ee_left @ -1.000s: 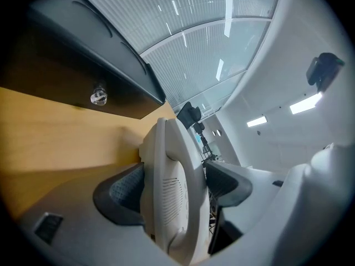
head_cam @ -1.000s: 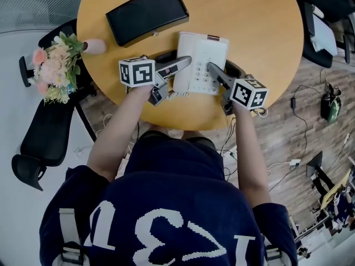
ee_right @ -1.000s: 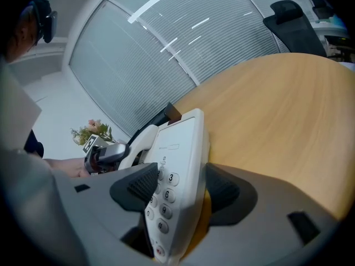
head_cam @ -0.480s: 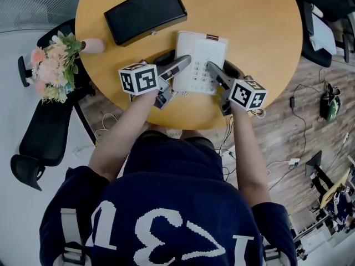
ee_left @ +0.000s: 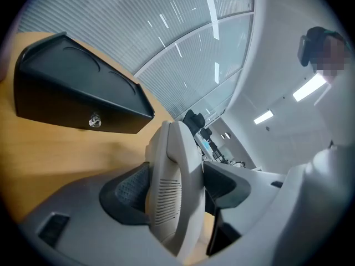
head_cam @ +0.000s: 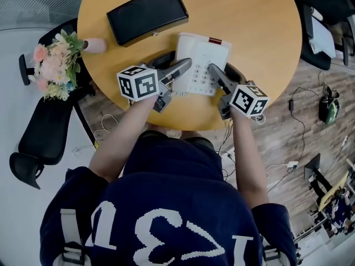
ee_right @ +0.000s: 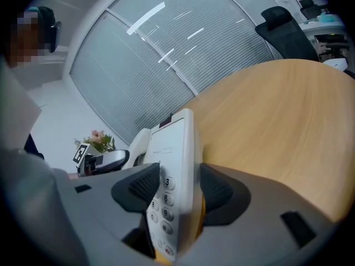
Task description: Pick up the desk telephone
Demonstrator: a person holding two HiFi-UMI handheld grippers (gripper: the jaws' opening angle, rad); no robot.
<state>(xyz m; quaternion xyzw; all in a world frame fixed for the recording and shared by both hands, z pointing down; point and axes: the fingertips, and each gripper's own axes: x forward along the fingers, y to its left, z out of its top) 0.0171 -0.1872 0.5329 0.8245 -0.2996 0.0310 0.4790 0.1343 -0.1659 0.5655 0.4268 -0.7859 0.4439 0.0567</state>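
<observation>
Desk telephone (head_cam: 202,60): white, set on the near part of the round wooden table (head_cam: 260,32), gripped from both sides; whether it is lifted clear of the table top cannot be told
Left gripper (head_cam: 177,61): held over the table's near edge, jaws just closed in a little, spread wide and pressed on the handset (ee_left: 172,193) at the telephone's left side; the ribbed earpiece is seen between the two dark pads
Right gripper (head_cam: 222,71): held over the table's near edge, jaws closed on the telephone's right side, one pad laid on the keypad (ee_right: 161,204), the other on the underside
Black case (head_cam: 147,14): laid on the table's far left part, its small latch (ee_left: 95,120) turned toward the near edge
Flower bouquet (head_cam: 55,65): placed off the table's left edge, above a black office chair (head_cam: 47,132)
</observation>
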